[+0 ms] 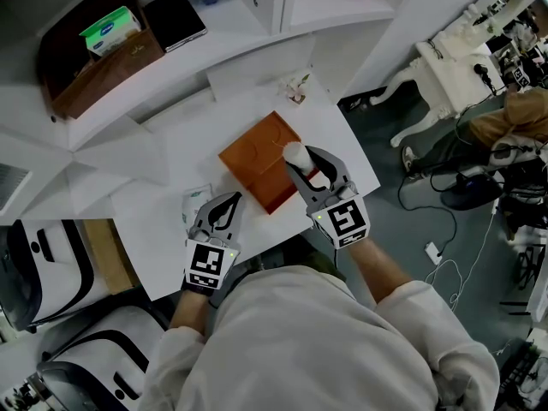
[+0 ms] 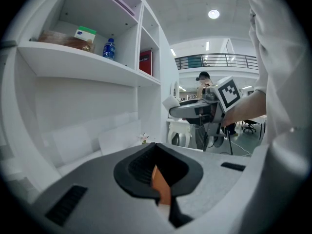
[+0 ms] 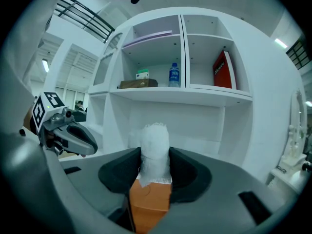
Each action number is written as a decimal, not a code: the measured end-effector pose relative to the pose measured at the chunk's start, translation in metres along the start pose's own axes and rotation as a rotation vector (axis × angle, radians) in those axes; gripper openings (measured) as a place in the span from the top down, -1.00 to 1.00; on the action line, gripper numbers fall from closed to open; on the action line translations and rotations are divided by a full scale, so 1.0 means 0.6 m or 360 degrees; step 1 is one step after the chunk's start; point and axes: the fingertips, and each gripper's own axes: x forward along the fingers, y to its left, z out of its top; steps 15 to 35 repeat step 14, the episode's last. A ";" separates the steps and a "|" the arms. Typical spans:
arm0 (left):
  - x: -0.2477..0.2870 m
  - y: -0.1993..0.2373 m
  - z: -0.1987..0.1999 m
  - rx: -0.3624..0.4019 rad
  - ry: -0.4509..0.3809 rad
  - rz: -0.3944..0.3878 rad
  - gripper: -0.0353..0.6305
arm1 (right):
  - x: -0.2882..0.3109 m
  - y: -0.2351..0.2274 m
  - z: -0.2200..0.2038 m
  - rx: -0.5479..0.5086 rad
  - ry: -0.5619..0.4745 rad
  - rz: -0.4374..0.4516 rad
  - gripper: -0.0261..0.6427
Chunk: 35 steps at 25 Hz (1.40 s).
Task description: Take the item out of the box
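An orange box (image 1: 257,159) lies on the white table (image 1: 163,229), with its lid raised at the back. My right gripper (image 1: 301,168) is over the box's right side, shut on a white foam-wrapped item (image 1: 295,154). In the right gripper view the item (image 3: 154,150) stands upright between the pads, with the box (image 3: 148,206) below it. My left gripper (image 1: 229,205) is at the box's near left corner. In the left gripper view a thin orange edge of the box (image 2: 161,185) sits pinched between the jaws.
Behind the table stands a white shelf unit holding a brown tray with a tissue pack (image 1: 110,31) and a black flat case (image 1: 175,17). A small flower ornament (image 1: 297,88) sits at the table's back. A white packet (image 1: 195,200) lies by my left gripper. A white chair (image 1: 445,67) and cables are on the right.
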 end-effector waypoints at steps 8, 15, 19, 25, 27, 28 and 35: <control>0.004 -0.005 -0.001 -0.0001 0.0010 0.0005 0.88 | 0.000 -0.004 -0.005 0.0005 0.0003 0.0010 0.37; 0.007 -0.001 -0.006 -0.0005 0.0023 0.0012 0.88 | 0.007 -0.006 -0.015 0.0006 0.0017 0.0019 0.37; 0.007 -0.001 -0.006 -0.0005 0.0023 0.0012 0.88 | 0.007 -0.006 -0.015 0.0006 0.0017 0.0019 0.37; 0.007 -0.001 -0.006 -0.0005 0.0023 0.0012 0.88 | 0.007 -0.006 -0.015 0.0006 0.0017 0.0019 0.37; 0.007 -0.001 -0.006 -0.0005 0.0023 0.0012 0.88 | 0.007 -0.006 -0.015 0.0006 0.0017 0.0019 0.37; 0.007 -0.001 -0.006 -0.0005 0.0023 0.0012 0.88 | 0.007 -0.006 -0.015 0.0006 0.0017 0.0019 0.37; 0.007 -0.001 -0.006 -0.0005 0.0023 0.0012 0.88 | 0.007 -0.006 -0.015 0.0006 0.0017 0.0019 0.37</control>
